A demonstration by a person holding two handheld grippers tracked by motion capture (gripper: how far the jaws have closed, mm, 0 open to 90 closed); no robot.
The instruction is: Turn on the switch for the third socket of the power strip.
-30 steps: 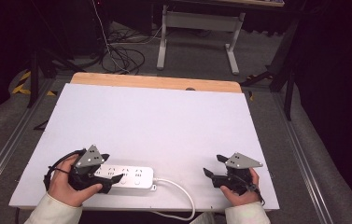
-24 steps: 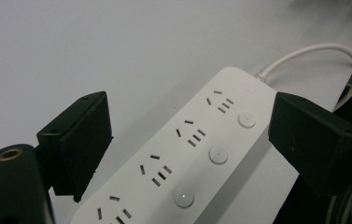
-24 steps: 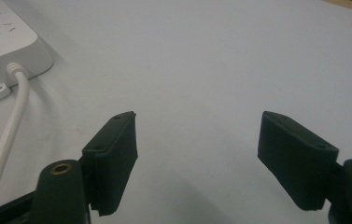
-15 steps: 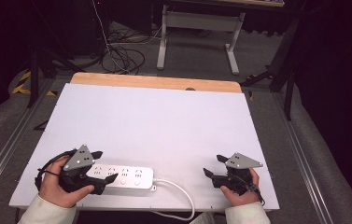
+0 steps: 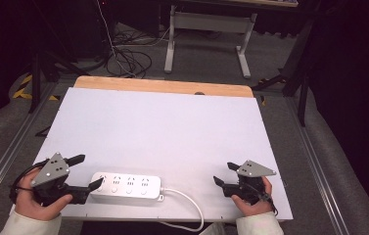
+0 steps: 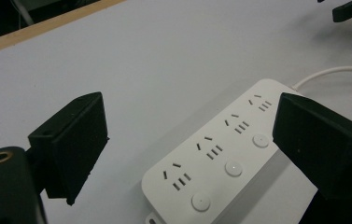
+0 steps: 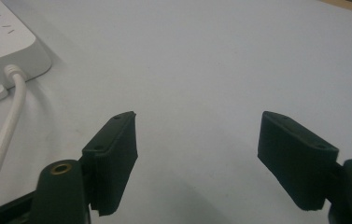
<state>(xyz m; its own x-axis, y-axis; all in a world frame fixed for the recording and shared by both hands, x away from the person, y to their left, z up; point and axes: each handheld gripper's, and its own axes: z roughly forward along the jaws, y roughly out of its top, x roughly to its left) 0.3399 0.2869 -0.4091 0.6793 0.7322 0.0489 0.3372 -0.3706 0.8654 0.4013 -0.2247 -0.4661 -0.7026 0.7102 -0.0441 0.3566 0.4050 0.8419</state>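
Dark floor strewn with black cables and a grey metal stand lies beyond the far edge of the white-topped table with a pale wooden far rim [image 5: 157, 122], whose broad surface is bare except along the near edge. At the near left sits the white rectangular plastic power strip with four sockets and round buttons [image 5: 129, 186], lying flat with its long side along the near edge; its white cord [image 5: 184, 196] leaves the right end and loops off the near edge. The left gripper [image 5: 81, 172] is level with the strip's left end, jaws wide apart and holding nothing, one jaw tip just beside that end, which looks placed for closing on the strip. The right gripper [image 5: 225, 173] rests well apart at the near right, jaws wide open and empty, probably just waiting
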